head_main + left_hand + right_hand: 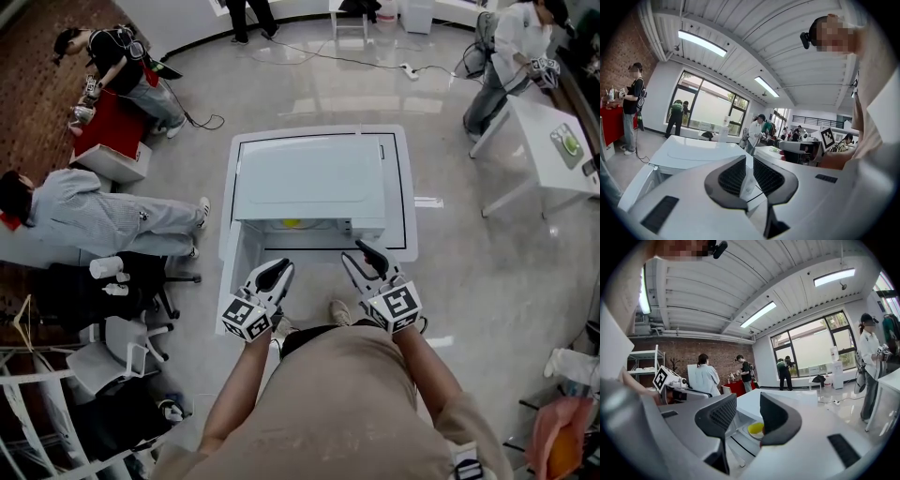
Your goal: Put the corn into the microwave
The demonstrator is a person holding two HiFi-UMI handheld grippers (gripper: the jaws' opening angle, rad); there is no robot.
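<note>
1. The corn (292, 223) lies inside the white microwave (309, 178) on the worktop (400, 187).
2. The left gripper (279, 270) holds its jaws a narrow slit apart, empty.
3. The right gripper (356, 251) holds its jaws half open (corn beyond them), gripping nothing.

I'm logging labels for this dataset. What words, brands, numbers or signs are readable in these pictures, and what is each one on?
No readable text anywhere.
Left gripper and right gripper: square markers on their cubes, black-and-white patterns only, no letters or numbers.
Microwave: no brand or print can be made out.
</note>
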